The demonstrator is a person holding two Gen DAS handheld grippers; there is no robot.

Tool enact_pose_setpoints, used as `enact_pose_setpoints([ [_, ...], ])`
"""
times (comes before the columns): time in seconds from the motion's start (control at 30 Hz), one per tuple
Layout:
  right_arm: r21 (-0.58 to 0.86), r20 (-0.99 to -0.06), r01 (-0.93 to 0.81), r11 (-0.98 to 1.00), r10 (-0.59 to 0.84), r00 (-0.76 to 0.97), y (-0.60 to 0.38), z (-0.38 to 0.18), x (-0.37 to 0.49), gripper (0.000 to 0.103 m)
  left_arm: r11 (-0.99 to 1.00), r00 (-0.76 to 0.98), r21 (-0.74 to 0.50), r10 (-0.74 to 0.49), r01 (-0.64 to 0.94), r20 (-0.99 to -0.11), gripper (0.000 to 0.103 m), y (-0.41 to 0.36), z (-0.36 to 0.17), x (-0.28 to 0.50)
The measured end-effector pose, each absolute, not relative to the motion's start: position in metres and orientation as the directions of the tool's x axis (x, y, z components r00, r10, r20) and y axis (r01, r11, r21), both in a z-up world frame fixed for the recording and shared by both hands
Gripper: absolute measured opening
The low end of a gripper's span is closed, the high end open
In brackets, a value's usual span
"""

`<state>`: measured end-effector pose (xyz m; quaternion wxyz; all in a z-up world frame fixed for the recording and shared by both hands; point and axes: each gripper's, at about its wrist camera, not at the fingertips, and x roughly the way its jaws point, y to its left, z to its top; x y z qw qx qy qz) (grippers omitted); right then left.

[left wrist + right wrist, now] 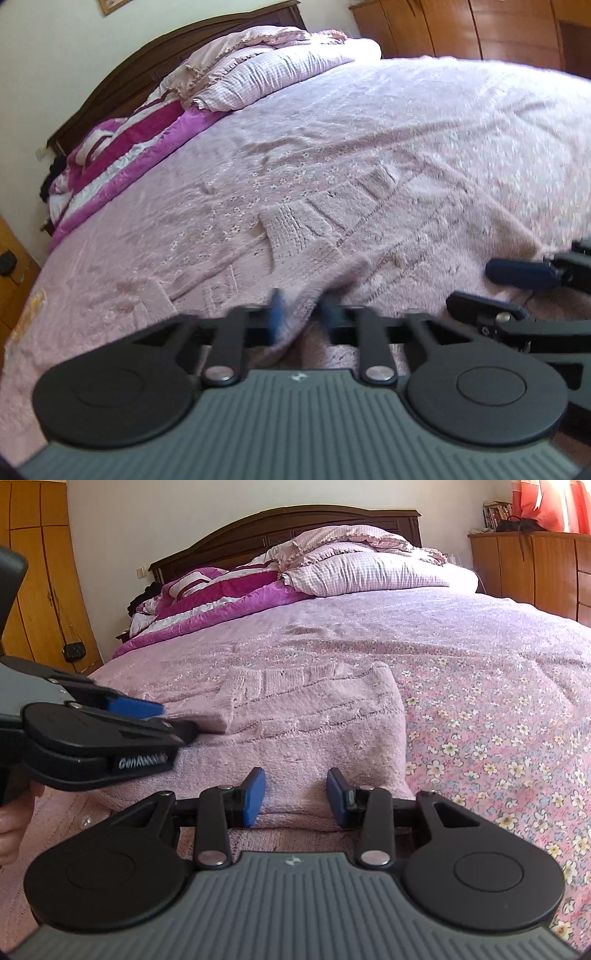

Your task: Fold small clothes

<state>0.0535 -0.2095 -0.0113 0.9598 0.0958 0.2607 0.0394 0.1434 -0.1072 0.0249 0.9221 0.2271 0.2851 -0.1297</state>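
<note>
The left gripper (pixel 301 314) is clamped on a raised fold of the pink knitted garment (pixel 295 716) — probably to lift it over. The right gripper (pixel 295 797), jaws apart, straddles the hem at six o'clock on the floral bedspread (pixel 498 701).

Each gripper (pixel 296 797) has a grey ribbed housing, two round black discs, black link arms on silver pivot screws and blue pads (pixel 255 797). The left gripper (pixel 173 720), seen side-on, carries white "GenRobot" lettering on its black frame.
</note>
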Motion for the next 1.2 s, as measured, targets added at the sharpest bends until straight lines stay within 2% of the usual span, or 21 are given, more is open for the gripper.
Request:
enact_pose_setpoints([
  [0.17,0.205,-0.492,-0.026,0.979,0.126,0.861,-0.209,-0.012,0.055,0.045,0.924,0.837,0.266,-0.094,0.275,-0.539,0.01,-0.084,0.046,0.145],
  [0.33,0.203,-0.492,-0.026,0.979,0.125,0.861,-0.209,-0.012,0.055,0.045,0.968,0.875,0.214,-0.014,0.134,-0.484,0.01,-0.047,0.07,0.14],
  [0.53,0.2,-0.492,-0.027,0.98,0.124,0.862,-0.209,-0.012,0.054,0.045,0.987,0.87,0.159,0.071,0.009,-0.489,0.01,0.007,0.072,0.123],
  [0.63,0.195,-0.492,-0.026,0.981,0.121,0.862,-0.209,-0.012,0.055,0.045,0.99,0.848,0.135,0.098,-0.032,-0.52,0.01,0.029,0.062,0.117],
  [0.9,0.183,-0.493,-0.026,0.983,0.115,0.862,-0.207,-0.012,0.054,0.045,0.994,0.768,0.013,0.09,-0.105,-0.634,0.022,0.081,0.033,0.104],
  [1.1,0.181,-0.512,-0.027,0.983,0.118,0.851,-0.207,-0.005,0.057,0.047,0.994,0.775,0.024,0.102,-0.111,-0.623,0.035,0.096,0.033,0.092],
  [1.2,0.236,-0.522,-0.046,0.971,0.167,0.837,-0.215,0.009,0.061,0.055,0.993,0.791,-0.007,0.087,-0.114,-0.606,0.038,0.106,0.04,0.091],
])
